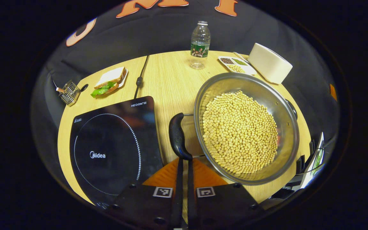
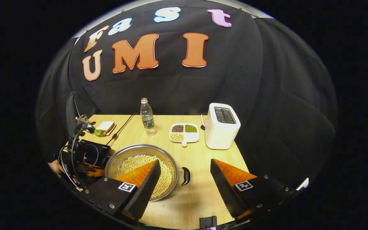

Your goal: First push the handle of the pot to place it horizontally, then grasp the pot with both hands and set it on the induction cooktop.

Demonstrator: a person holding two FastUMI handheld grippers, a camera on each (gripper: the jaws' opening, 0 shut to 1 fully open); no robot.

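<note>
A steel pot [image 1: 235, 83] full of pale beans sits on the wooden table, right of the black induction cooktop [image 1: 113, 143]. Its black left handle [image 1: 177, 132] points toward me. My left gripper [image 1: 184, 158] is shut, fingertips pressed together and touching the near end of that handle. In the right gripper view the pot [image 2: 145, 147] lies low and left, with its other black handle [image 2: 185, 175] sticking out to the right. My right gripper [image 2: 185, 174] hangs open above the table; its left finger overlaps the pot and its right finger is over bare wood. The left gripper [image 2: 85, 163] and the cooktop [image 2: 96, 152] appear beyond the pot.
A water bottle [image 1: 200, 43], a divided dish of grains [image 1: 235, 64] and a white toaster [image 1: 268, 63] stand at the back. A sandwich [image 1: 110, 81] and a wire rack [image 1: 69, 92] sit at back left. The cooktop's cord [image 1: 140, 76] runs across the table.
</note>
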